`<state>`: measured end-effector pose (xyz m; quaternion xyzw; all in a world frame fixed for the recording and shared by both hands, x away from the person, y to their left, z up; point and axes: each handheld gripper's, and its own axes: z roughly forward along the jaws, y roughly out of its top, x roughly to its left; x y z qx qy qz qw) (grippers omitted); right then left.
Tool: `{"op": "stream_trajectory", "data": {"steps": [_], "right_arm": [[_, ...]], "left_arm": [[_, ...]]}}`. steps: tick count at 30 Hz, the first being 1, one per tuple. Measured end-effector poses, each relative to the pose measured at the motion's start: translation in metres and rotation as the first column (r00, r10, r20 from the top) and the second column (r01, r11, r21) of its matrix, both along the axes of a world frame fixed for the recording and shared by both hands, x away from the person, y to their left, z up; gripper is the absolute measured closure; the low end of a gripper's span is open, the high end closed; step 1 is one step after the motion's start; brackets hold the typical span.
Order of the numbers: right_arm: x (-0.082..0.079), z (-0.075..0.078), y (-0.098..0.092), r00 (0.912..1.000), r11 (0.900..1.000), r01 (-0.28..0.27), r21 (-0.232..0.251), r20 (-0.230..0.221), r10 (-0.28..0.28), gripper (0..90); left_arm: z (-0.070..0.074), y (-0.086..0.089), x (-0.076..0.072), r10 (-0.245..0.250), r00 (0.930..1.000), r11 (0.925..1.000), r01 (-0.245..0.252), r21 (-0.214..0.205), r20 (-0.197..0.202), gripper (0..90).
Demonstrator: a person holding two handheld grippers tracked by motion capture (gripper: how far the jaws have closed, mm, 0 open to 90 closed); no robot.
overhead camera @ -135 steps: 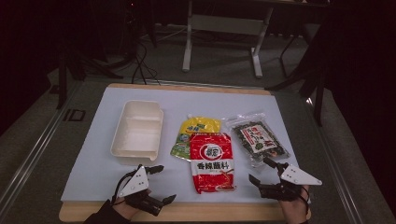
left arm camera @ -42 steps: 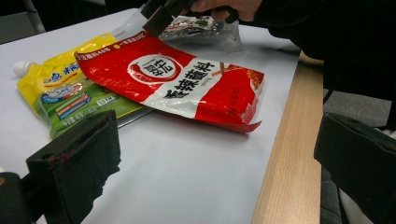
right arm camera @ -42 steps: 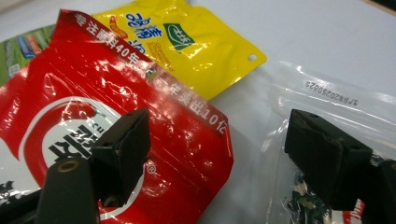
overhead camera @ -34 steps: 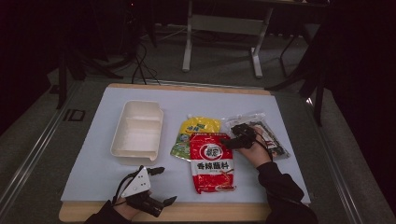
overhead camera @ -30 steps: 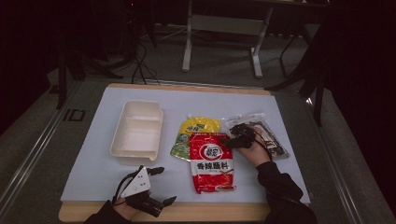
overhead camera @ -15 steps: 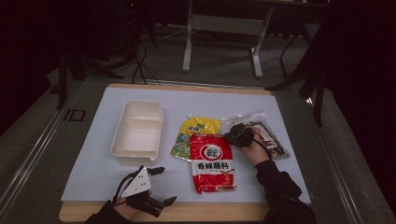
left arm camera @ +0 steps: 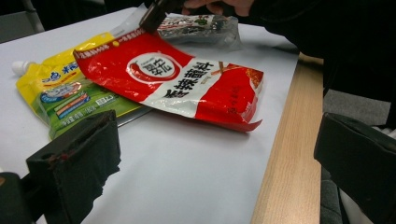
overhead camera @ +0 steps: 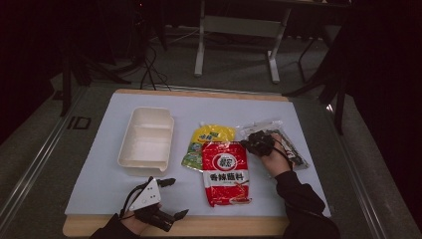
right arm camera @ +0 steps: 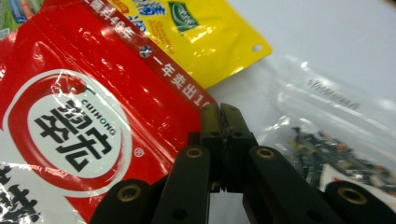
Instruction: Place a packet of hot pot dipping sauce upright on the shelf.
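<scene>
A red seasoning pouch [overhead camera: 225, 172] lies mid-table, overlapping a yellow-green spouted pouch [overhead camera: 211, 139]. To its right lies a clear bag of dark dried bits [overhead camera: 288, 149]. My right gripper [overhead camera: 251, 143] rests low between the red pouch's far right corner and the clear bag. In the right gripper view it [right arm camera: 221, 112] is shut, jaws pressed together with nothing visible between them, tips at the red pouch [right arm camera: 93, 116] corner. My left gripper [overhead camera: 176, 197] sits open near the front edge, and the red pouch [left arm camera: 177, 79] lies ahead of it [left arm camera: 217, 158].
A white two-compartment tray [overhead camera: 144, 142] stands left of the pouches. The white mat [overhead camera: 99, 174] covers a wooden table whose front edge [overhead camera: 224, 226] runs just behind the left gripper. Dark chairs and a table frame stand beyond the far side.
The right gripper left the front right edge and reached the packets. Over the last second it edged slightly left toward the red pouch's corner. The left gripper stayed put.
</scene>
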<state>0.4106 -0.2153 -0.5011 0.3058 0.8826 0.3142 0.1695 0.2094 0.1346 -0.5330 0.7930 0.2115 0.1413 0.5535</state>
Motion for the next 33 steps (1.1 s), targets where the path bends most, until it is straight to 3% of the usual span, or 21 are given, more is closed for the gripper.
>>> {"op": "stream_trajectory", "data": {"steps": [7,22,29,33], "right_arm": [[-0.008,0.013,-0.004,0.9997,0.9995,-0.017,0.027,0.017,0.017,90.0],[-0.029,0.038,-0.006,0.9953,0.9974,-0.062,0.037,0.076,0.059,90.0],[-0.043,0.054,-0.008,0.9904,0.9955,-0.083,0.046,0.115,0.078,90.0],[-0.049,0.063,-0.009,0.9875,0.9937,-0.101,0.049,0.126,0.094,90.0]], "left_arm": [[0.000,-0.001,0.000,-0.001,1.0000,1.0000,0.001,0.002,-0.002,1.5],[0.001,-0.007,0.000,0.002,0.9997,0.9999,-0.002,0.010,-0.023,1.5],[0.004,-0.010,0.003,0.020,0.9992,0.9990,-0.019,0.040,-0.035,1.5],[0.008,-0.012,0.005,0.035,0.9992,0.9980,-0.034,0.053,-0.021,1.5]]}}
